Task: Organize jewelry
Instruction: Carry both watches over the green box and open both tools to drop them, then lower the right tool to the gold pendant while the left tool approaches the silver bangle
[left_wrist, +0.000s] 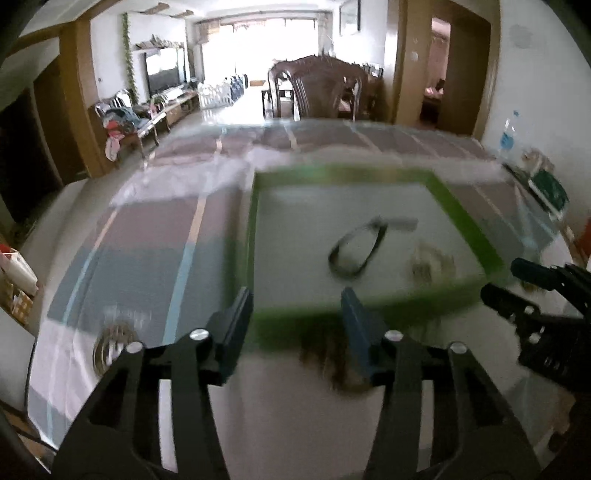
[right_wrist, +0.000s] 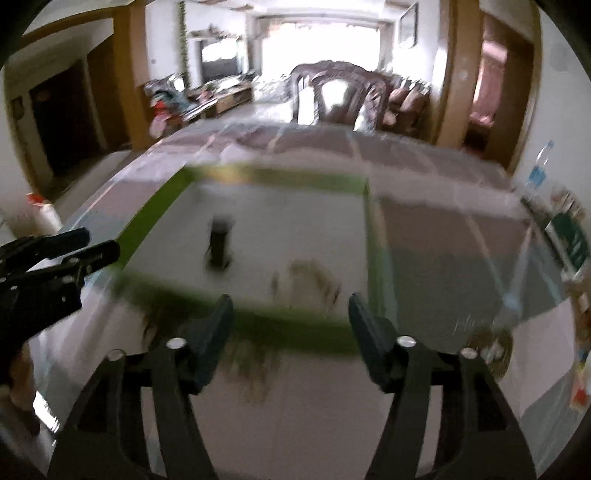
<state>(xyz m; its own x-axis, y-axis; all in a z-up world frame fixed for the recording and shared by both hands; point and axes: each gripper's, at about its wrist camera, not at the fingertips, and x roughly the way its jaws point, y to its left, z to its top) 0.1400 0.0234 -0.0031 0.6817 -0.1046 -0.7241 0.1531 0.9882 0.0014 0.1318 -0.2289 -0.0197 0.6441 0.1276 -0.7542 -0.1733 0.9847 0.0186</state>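
Both views are blurred. A green-rimmed tray (left_wrist: 469, 225) with a white floor sits on the bench (left_wrist: 147, 258), which is covered by a cloth of grey, mauve and white blocks. Inside the tray lie a dark loop-shaped band (left_wrist: 356, 251) and, near it to the right, a brownish tangle of jewelry (left_wrist: 430, 264); its kind cannot be told. A round metallic bangle (left_wrist: 110, 349) rests on the cloth left of the tray.

The left gripper (left_wrist: 297, 314) hovers at the tray's near rim, its jaws wide apart and holding nothing. The right gripper (right_wrist: 290, 321) hangs over the same rim, jaws likewise spread and empty.
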